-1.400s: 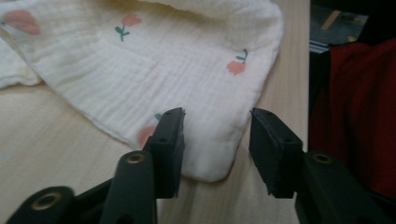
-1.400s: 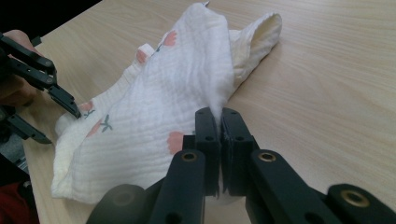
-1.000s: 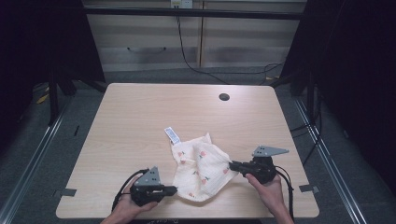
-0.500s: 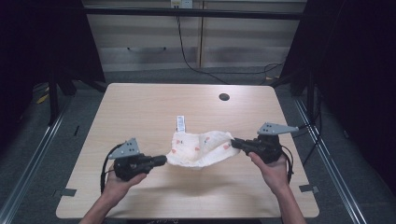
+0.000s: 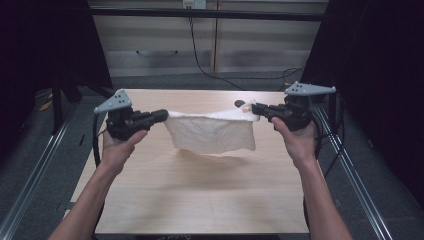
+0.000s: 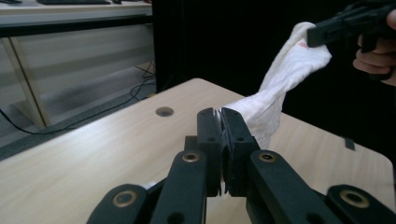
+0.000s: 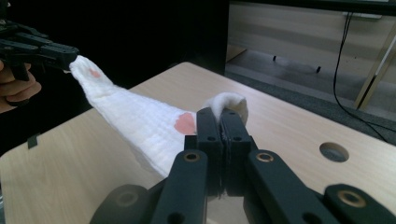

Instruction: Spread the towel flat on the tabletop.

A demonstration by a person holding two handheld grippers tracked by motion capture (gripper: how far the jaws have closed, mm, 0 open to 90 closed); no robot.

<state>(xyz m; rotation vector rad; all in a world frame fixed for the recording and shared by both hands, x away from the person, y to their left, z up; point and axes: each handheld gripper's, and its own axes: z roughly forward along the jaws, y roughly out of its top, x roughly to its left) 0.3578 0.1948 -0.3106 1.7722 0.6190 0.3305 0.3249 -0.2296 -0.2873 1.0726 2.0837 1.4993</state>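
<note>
A white cloth (image 5: 212,131) with small pink marks hangs in the air above the wooden table (image 5: 200,200), stretched between both grippers. My left gripper (image 5: 164,115) is shut on its left corner and my right gripper (image 5: 254,109) is shut on its right corner. In the left gripper view the jaws pinch the cloth (image 6: 275,93) at my left gripper (image 6: 222,114), and the other gripper holds the far end. The right gripper view shows my right gripper (image 7: 219,116) clamped on a bunched corner, the cloth (image 7: 140,121) running off to the far gripper.
A round hole (image 5: 239,103) lies in the table near its far edge. Metal rails (image 5: 350,170) run along both sides of the table. Cables (image 5: 210,65) trail on the floor behind, before a pale cabinet (image 5: 165,45).
Both hands have lifted the cloth off the table and pulled apart. The cloth, crumpled on the table a second ago, now hangs stretched between the grippers.
</note>
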